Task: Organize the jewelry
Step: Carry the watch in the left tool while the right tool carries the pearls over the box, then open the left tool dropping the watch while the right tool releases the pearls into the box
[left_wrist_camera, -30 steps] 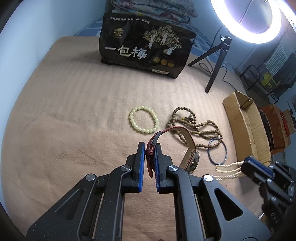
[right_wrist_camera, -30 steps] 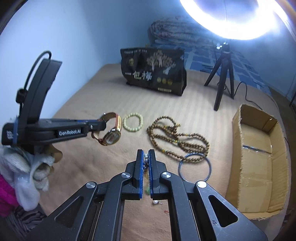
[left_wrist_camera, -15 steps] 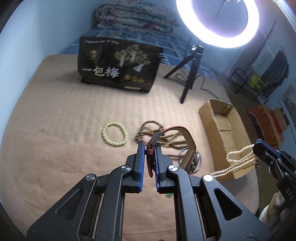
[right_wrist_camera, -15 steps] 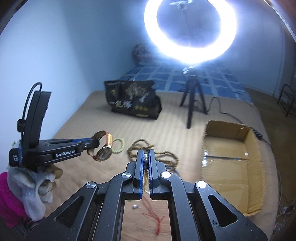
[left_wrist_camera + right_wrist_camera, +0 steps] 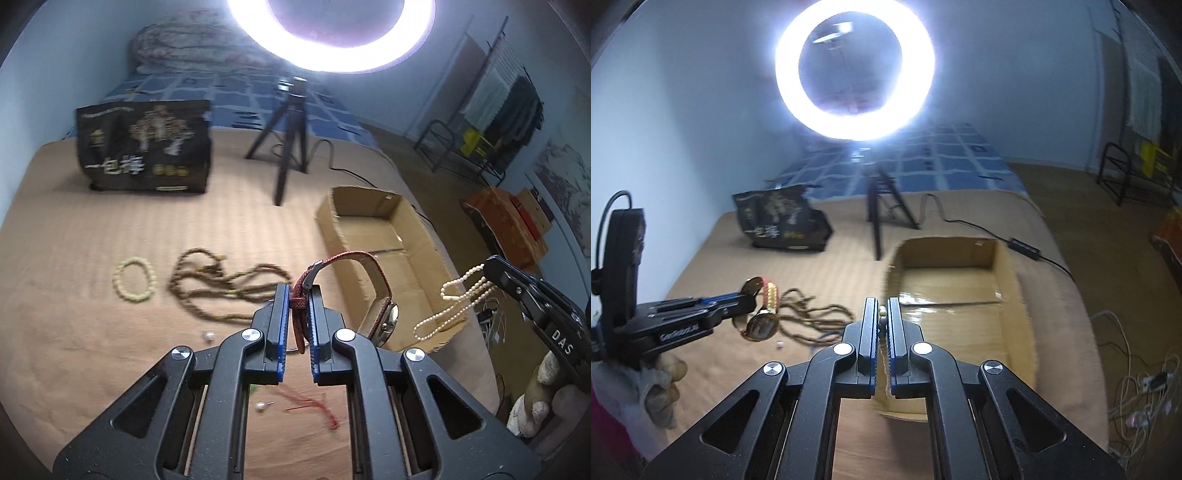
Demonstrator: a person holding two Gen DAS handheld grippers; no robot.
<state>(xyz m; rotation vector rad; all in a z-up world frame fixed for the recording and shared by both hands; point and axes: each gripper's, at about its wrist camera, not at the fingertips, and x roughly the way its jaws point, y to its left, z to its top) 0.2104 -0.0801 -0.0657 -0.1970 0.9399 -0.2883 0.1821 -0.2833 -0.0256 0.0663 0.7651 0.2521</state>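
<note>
Transfer into the cardboard box (image 5: 384,229) is judged the step in hand: both loads are held aloft near it, and release over its open bottom is called for next. Left of the box, a brown bead necklace (image 5: 221,288) and a pale bracelet (image 5: 135,280) are left on the blanket. The watch (image 5: 369,291), red-strapped with a metal case, is clenched by its strap in the left gripper (image 5: 296,314), beside the box's near wall. A pearl strand (image 5: 458,302), looped and pale, is pinched in the right gripper (image 5: 882,332), above the box's near corner.
</note>
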